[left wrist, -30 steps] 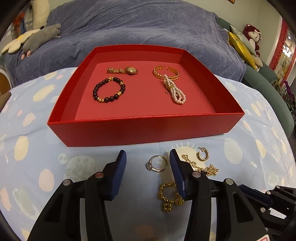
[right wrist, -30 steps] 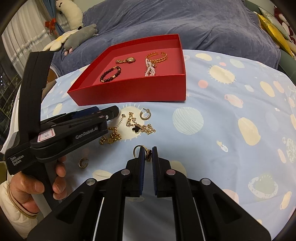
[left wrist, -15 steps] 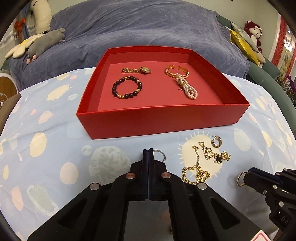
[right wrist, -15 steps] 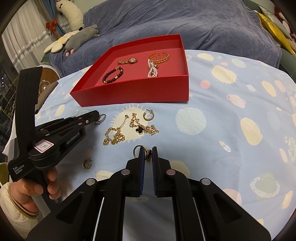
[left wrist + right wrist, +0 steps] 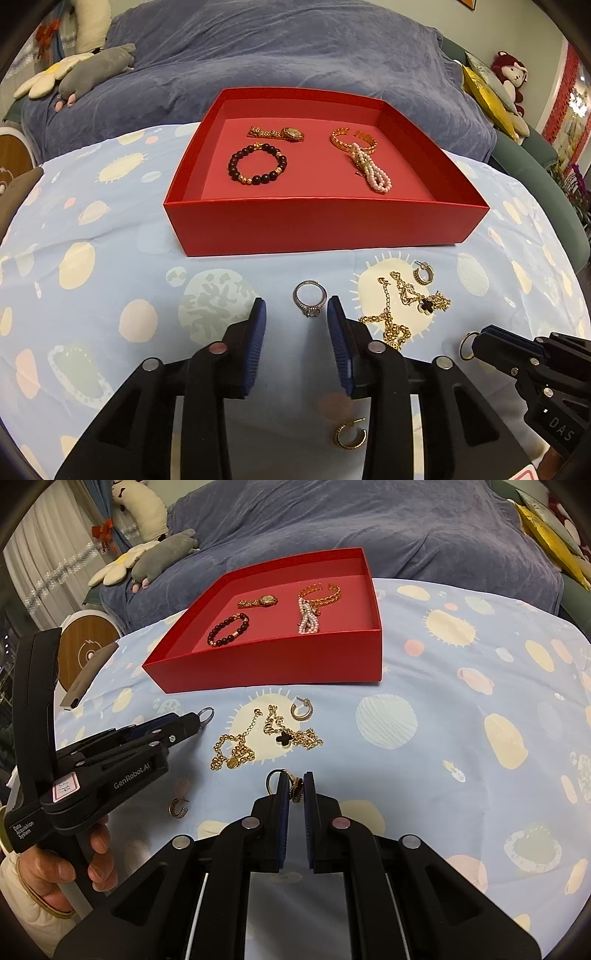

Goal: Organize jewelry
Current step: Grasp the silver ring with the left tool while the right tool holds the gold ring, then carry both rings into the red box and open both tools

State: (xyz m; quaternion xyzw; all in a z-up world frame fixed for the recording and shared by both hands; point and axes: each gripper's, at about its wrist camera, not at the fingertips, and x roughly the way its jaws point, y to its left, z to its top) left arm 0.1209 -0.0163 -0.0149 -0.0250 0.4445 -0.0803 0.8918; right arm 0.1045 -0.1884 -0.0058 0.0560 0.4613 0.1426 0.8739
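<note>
The left gripper [image 5: 295, 314] has just been opening; its jaws stand apart around a silver ring [image 5: 310, 297] lying on the tablecloth [image 5: 110, 258], untouched. The right gripper [image 5: 295, 790] is clamped on a gold ring [image 5: 295, 788]. The red tray [image 5: 325, 229] sits beyond.

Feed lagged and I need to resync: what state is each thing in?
left tongs: open, jaws just been opening, nothing gripped.
right tongs: shut on gold ring.
silver ring: loose on cloth, between left tongs' tips.
gold ring: pinched in right tongs.
red box: open top, no lid.
</note>
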